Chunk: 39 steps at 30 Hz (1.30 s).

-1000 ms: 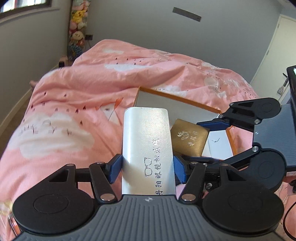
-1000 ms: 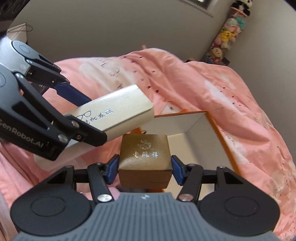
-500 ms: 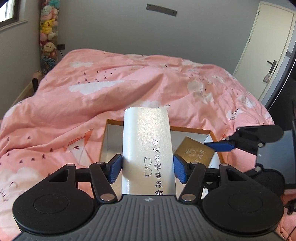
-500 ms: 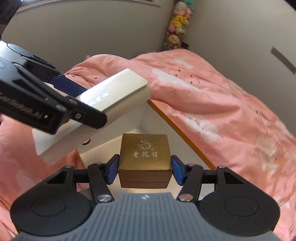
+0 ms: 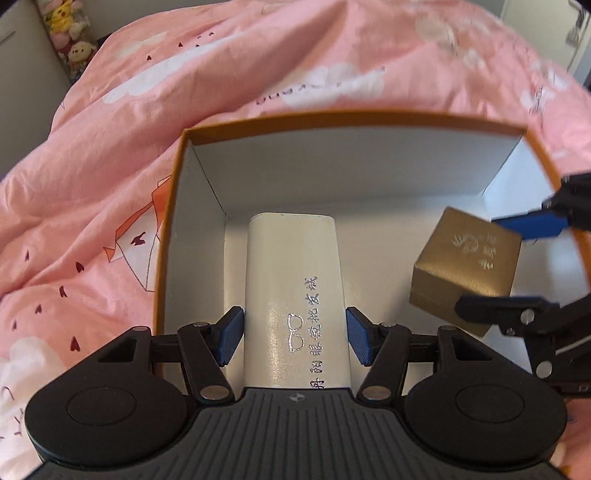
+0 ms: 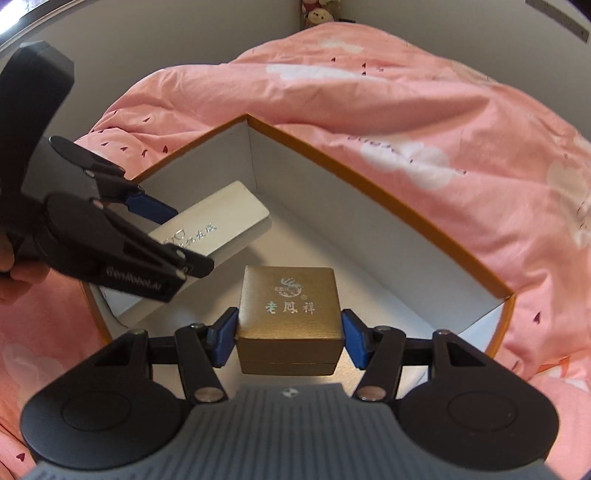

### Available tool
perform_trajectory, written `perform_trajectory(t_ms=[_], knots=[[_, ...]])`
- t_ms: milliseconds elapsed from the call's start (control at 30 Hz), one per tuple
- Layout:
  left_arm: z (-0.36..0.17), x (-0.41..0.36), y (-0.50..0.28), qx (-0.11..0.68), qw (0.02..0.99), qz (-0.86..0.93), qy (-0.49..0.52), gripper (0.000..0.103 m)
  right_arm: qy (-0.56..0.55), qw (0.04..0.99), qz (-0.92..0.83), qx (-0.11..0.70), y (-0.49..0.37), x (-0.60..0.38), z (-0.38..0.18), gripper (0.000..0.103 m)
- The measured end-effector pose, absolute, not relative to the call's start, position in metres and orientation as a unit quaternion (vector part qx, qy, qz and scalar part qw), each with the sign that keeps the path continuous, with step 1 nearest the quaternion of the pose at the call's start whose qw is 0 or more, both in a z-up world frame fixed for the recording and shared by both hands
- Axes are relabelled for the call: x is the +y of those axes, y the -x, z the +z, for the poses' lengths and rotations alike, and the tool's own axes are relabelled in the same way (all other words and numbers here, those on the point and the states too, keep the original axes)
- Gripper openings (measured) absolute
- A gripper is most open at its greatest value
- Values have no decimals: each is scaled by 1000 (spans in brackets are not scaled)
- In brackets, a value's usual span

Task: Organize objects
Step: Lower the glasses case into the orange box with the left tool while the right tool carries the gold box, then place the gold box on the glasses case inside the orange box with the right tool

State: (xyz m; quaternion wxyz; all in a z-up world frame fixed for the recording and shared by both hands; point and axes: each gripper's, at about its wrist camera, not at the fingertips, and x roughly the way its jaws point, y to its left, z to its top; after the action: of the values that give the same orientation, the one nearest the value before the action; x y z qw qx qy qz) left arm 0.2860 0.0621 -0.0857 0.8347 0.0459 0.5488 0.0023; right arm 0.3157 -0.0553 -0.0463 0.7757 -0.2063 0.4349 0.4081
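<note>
My left gripper (image 5: 293, 341) is shut on a long silver glasses case (image 5: 291, 280) with a printed glasses logo, held inside the open orange-rimmed box (image 5: 351, 118). The case points toward the box's far left corner. My right gripper (image 6: 288, 336) is shut on a small gold cube box (image 6: 288, 302) with silver lettering, held over the white box floor. In the left wrist view the gold cube (image 5: 465, 266) hangs at the right side of the box. In the right wrist view the silver case (image 6: 218, 225) and the left gripper (image 6: 162, 236) sit at the left.
The orange-rimmed box (image 6: 369, 181) lies on a bed with a pink quilt (image 5: 110, 166) printed with white clouds. Stuffed toys (image 5: 70, 29) hang by the grey wall at the far left. A hand (image 6: 18, 277) holds the left tool at the frame's edge.
Both grippers have come down and forward from above the bed into the orange-rimmed box, each keeping its grip. The box now fills both views.
</note>
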Motion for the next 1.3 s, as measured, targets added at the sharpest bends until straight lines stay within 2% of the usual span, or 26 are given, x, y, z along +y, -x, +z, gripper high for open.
perform_trajectory(t_ms=[167,500,800,933,967,1033,1067,1133,1167,1233,1300], knots=[[-97,46,-292,569,814,27,-113,69,184,770,407,456,-327,-51,-60,60],[-103,41,-292,580,796,54,-166,70,170,763,410,469,-329,-49,-66,60],[-36,76,-254,484,872,31,-75,70,179,751,422,476,-326,-40,-69,60],[-33,101,-243,481,873,69,-42,69,173,741,430,487,-325,-24,-75,61],[-37,108,-244,488,869,75,-34,65,171,738,431,490,-324,-20,-76,61],[-46,117,-241,502,861,78,-12,46,175,735,430,494,-321,-11,-80,61],[-50,122,-240,508,858,74,3,42,179,733,429,496,-319,-6,-81,60],[-57,129,-237,512,856,60,38,24,180,730,426,504,-317,1,-85,60],[-59,131,-236,513,855,57,51,22,178,727,425,509,-316,4,-87,60],[-61,131,-232,508,858,62,49,9,177,727,424,510,-314,9,-88,60],[-60,131,-229,506,859,62,46,7,178,727,424,510,-313,12,-88,60]])
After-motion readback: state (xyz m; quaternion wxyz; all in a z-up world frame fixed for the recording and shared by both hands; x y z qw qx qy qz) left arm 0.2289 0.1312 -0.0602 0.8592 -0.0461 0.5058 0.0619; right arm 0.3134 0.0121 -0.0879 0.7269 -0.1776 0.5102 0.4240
